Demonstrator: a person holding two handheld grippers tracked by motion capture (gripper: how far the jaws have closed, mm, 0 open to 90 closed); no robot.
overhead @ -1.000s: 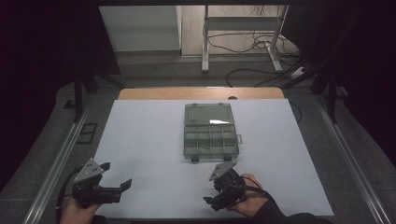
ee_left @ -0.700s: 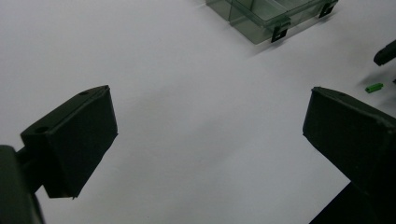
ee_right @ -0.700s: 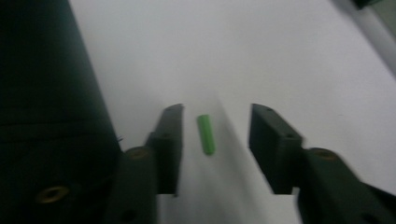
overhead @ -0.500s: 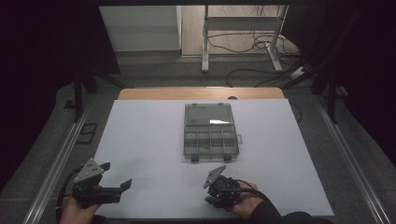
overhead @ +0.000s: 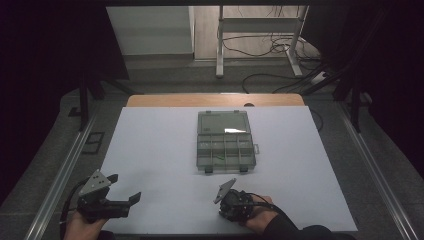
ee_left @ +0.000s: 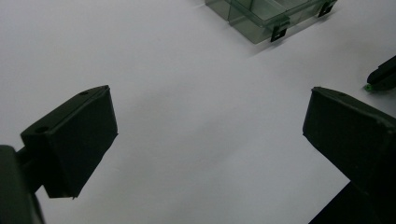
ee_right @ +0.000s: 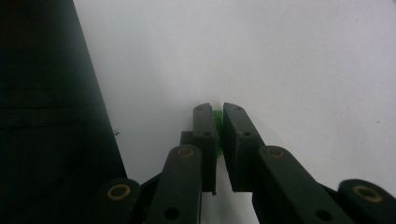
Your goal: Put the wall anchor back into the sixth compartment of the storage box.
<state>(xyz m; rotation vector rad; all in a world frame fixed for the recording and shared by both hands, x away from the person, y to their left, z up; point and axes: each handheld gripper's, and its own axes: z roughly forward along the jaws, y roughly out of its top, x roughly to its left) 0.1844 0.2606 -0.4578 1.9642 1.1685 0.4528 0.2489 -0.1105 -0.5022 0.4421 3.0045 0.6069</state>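
My right gripper (overhead: pixel 223 211) is low at the table's front edge, near the middle. Its jaws have just been closing, and in the right gripper view the gripper (ee_right: pixel 218 112) is shut on a small green piece (ee_right: pixel 218 125) just above the white table sheet (overhead: pixel 160 150). The left gripper view shows that gripper's tip (ee_left: pixel 383 77) at the right, with the green piece (ee_left: pixel 369 87) at its end. My left gripper (overhead: pixel 126 187) rests at the front left, open, with nothing between its fingers (ee_left: pixel 79 135). A clear compartment box (overhead: pixel 225 142) lies open at mid-table.
The box's lid (overhead: pixel 222 122) lies flat behind its compartments, and something green (overhead: pixel 218 159) sits in one front cell. Its near corner and latch (ee_left: pixel 279 31) show in the left gripper view. A wooden table edge (overhead: pixel 215 100) runs behind the sheet, and metal rails (overhead: pixel 65 170) flank it.
The right hand and gripper have shifted slightly left along the front edge. The left gripper and the box have stayed in place.
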